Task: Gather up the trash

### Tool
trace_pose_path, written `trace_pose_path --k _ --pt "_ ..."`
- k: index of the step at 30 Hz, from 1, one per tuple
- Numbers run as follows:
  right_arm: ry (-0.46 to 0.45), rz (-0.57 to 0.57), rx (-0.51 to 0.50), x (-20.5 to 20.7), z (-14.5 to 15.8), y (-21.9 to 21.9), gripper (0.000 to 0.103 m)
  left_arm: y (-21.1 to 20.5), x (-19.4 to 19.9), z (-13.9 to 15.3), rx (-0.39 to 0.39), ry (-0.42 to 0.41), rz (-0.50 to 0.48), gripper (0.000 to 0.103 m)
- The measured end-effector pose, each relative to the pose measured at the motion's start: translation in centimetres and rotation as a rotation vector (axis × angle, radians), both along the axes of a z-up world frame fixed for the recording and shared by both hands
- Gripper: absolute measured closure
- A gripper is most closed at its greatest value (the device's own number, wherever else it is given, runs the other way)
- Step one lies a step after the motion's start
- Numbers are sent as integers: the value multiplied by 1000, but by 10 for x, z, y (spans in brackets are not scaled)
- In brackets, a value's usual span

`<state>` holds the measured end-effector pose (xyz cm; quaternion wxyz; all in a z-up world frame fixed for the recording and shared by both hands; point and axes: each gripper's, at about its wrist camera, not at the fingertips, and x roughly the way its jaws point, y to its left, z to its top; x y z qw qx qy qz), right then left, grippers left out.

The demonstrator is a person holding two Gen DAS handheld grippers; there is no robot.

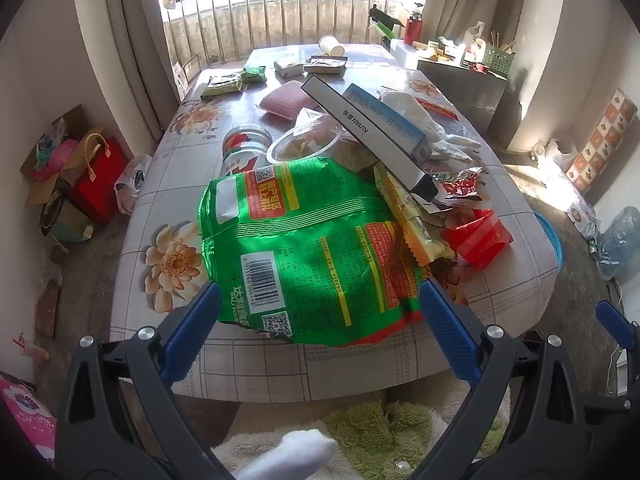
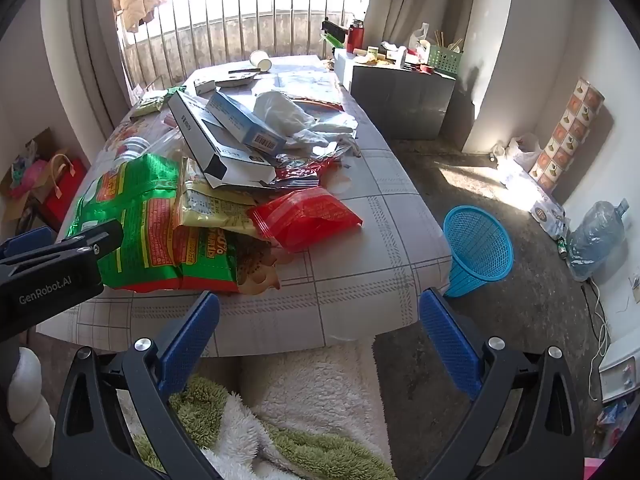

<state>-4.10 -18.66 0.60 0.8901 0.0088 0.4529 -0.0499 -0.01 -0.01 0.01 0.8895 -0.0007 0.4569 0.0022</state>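
Left gripper (image 1: 320, 308) and right gripper (image 2: 320, 316), both spread wide and empty, above the table's (image 2: 360, 280) near edge; piled wrappers, green bag (image 1: 304, 240) foremost, may slide off if nudged.

I see both wrist views looking steeply down over the near edge of the table (image 1: 168, 344). My left view sits close above the green snack bag (image 1: 312, 248); my right view hangs further right of that bag (image 2: 132, 216), taking in the blue basket (image 2: 476, 248) on the floor. Both share the bag, the table's litter and the barred window beyond.
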Motion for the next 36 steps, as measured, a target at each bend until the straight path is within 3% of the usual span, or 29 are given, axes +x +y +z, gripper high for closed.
trace_pose_path --k 36 --pt "-11 -3 -16 -1 6 3 6 6 -7 -1 -12 9 -1 8"
